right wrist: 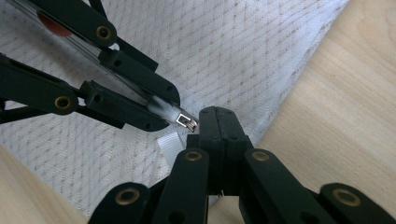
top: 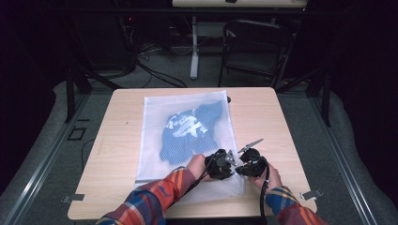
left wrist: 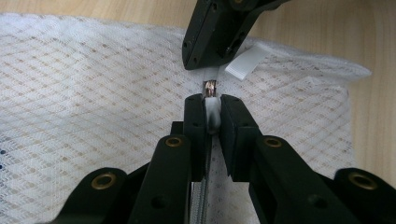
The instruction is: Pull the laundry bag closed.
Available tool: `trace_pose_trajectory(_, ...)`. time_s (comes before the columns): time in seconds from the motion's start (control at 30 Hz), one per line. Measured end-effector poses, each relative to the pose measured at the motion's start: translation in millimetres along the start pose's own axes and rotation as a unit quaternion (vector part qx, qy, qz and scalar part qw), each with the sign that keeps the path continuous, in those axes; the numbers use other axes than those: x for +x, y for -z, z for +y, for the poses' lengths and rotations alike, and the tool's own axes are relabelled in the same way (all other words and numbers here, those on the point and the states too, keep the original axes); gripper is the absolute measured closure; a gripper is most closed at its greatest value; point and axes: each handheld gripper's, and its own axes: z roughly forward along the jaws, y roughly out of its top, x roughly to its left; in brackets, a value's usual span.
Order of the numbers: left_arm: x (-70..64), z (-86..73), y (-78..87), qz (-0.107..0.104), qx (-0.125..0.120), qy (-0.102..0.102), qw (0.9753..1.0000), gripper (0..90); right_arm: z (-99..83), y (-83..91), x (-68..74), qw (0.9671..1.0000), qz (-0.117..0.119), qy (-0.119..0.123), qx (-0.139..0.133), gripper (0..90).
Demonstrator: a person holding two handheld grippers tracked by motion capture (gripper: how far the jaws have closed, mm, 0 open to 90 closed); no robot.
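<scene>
A white mesh laundry bag lies flat on the wooden table with a blue printed garment inside it. Both grippers meet at the bag's near right corner. My left gripper is shut on the zipper pull, a pale tab with a small metal slider; the zipper track runs back between its jaws. My right gripper is shut on the bag's edge just beyond the slider, beside a white fabric tag. The same tag shows under the right gripper in the left gripper view.
Bare wood lies right of the bag's corner and along the table's front edge. A black chair and a white table leg stand on the floor beyond the table, with cables near them.
</scene>
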Motion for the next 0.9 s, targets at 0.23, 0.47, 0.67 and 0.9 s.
trace_pose_trajectory(0.23,2.1,-0.6,-3.1,-0.013,-0.012,0.010,0.9998,80.3,-0.6,-0.6,0.0,0.9999,0.001,-0.012,-0.006,90.0)
trace_pose_trajectory(0.47,-0.1,-0.1,-1.6,-0.004,-0.005,0.003,1.0000,81.8,-0.9,-0.3,-1.3,1.0000,0.001,-0.006,-0.005,90.0)
trace_pose_trajectory(0.67,3.6,-9.1,4.4,-0.006,-0.003,0.011,0.9999,81.9,-0.7,0.4,-2.0,1.0000,0.005,-0.005,-0.001,90.0)
trace_pose_trajectory(0.9,5.5,-18.2,10.4,-0.008,0.000,0.015,0.9998,81.9,-0.6,-0.3,-0.8,1.0000,0.001,-0.008,-0.005,90.0)
